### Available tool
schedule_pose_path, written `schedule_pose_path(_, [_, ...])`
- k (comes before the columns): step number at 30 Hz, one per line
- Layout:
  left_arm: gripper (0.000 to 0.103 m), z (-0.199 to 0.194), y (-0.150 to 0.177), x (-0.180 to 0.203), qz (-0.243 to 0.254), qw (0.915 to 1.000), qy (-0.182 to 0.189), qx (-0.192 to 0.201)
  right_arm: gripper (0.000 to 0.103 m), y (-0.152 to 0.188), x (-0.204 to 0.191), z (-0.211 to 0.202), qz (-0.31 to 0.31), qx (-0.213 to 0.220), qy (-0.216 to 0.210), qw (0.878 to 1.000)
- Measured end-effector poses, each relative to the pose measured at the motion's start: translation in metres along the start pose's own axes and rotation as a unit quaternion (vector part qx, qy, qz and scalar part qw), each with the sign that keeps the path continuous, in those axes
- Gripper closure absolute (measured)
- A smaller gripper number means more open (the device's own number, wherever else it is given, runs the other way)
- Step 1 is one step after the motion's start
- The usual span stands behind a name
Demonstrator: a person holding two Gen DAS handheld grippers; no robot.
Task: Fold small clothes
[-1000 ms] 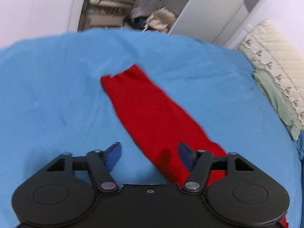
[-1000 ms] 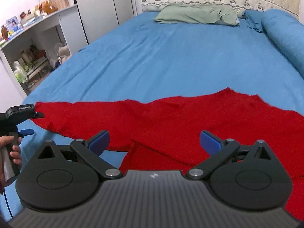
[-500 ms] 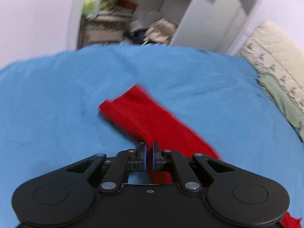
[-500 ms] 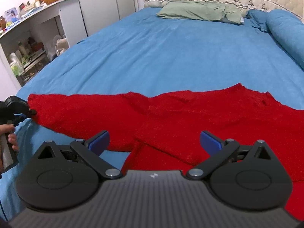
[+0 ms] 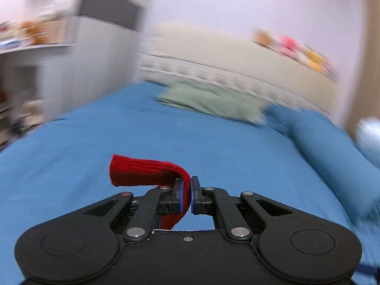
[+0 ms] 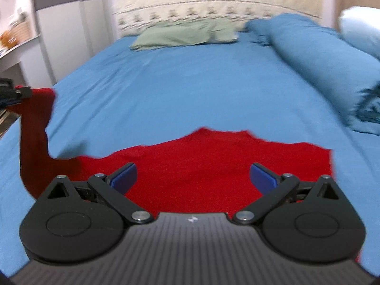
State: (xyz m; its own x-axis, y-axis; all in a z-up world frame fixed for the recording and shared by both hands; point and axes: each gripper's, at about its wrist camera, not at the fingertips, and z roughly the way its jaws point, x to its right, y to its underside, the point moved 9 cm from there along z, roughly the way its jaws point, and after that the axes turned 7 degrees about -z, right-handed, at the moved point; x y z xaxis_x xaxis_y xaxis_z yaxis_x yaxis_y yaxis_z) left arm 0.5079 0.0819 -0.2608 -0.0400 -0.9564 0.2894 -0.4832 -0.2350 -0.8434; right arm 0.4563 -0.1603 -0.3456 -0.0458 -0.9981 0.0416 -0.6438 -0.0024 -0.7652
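Blue bedsheet (image 6: 190, 83), green pillow (image 6: 185, 34), rolled blue duvet (image 6: 320, 54)

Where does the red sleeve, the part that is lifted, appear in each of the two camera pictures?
Left wrist view: the red sleeve is low in the centre, its cuff end hanging left of the shut jaws of the left gripper.
Right wrist view: the sleeve is at the far left edge, raised off the bed and running down to the rest of the garment.
Shared landmark: the green pillow at the headboard.
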Motion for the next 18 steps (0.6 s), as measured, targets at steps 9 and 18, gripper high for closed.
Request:
schedule_pose_path(9, [0.097, 0.064, 0.175, 0.117, 0.099, 0.978, 0.037, -0.18, 0.0, 0.049, 0.108, 0.006, 0.005, -0.042, 0.037, 0.998])
schedule_pose_path(18, [0.085, 0.047, 0.188, 0.113, 0.134, 0.9653, 0.014, -0.224, 0.0, 0.058, 0.119, 0.013, -0.015, -0.05, -0.007, 0.999])
